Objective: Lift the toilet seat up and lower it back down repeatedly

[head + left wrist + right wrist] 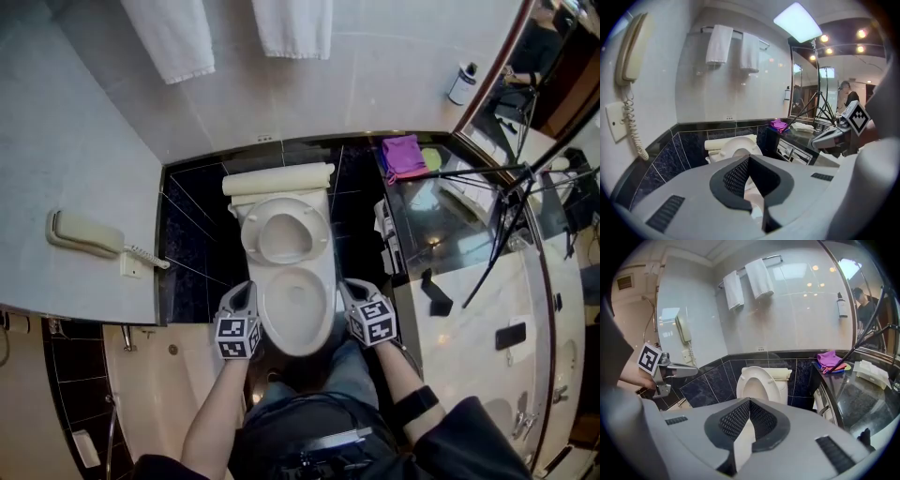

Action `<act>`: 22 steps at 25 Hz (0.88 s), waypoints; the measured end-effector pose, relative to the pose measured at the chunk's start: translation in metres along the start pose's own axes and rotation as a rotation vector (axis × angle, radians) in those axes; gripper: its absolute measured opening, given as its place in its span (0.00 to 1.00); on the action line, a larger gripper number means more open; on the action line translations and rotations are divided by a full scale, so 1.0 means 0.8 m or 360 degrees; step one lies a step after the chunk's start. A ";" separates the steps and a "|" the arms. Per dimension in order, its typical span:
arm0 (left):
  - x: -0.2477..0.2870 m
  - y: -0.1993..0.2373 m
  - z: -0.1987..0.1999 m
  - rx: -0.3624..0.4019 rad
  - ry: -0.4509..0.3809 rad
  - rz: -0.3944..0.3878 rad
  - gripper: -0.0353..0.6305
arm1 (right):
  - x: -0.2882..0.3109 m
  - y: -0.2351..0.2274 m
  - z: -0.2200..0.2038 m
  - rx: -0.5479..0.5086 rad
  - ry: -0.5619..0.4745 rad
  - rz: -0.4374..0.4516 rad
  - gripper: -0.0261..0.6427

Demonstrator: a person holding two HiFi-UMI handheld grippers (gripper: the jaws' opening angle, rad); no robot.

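Observation:
The white toilet (298, 309) stands against a dark tiled wall. Its seat (286, 234) is raised and leans back on the cream tank (278, 178), so the bowl lies uncovered. My left gripper (246, 292) hovers by the bowl's left rim and my right gripper (352, 289) by its right rim. Neither touches the toilet. In the left gripper view the jaws (749, 159) meet with nothing between them, and the seat (736, 151) shows beyond. The right gripper (750, 401) is likewise shut and empty, facing the upright seat (757, 380).
A wall phone (84, 234) hangs at the left. Two white towels (173, 37) hang above. On the right a black counter (450, 216) carries a purple cloth (405, 155), with a tripod (506, 216) over it. A bottle (461, 84) sits by the mirror.

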State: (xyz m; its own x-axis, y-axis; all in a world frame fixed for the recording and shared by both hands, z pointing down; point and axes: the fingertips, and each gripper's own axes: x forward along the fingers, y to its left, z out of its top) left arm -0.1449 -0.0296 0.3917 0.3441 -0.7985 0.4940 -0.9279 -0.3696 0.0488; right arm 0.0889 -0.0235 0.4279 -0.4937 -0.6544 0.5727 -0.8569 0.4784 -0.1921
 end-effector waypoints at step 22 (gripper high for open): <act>-0.114 -0.005 -0.015 0.0014 -0.0109 -0.0010 0.05 | -0.055 0.036 -0.023 -0.0179 0.0022 -0.0129 0.06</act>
State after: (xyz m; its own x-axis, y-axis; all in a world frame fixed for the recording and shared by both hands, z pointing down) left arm -0.1746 0.0507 0.3569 0.3592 -0.8266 0.4332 -0.9245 -0.3786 0.0441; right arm 0.0885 0.0302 0.4116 -0.4207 -0.6861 0.5936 -0.8715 0.4873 -0.0544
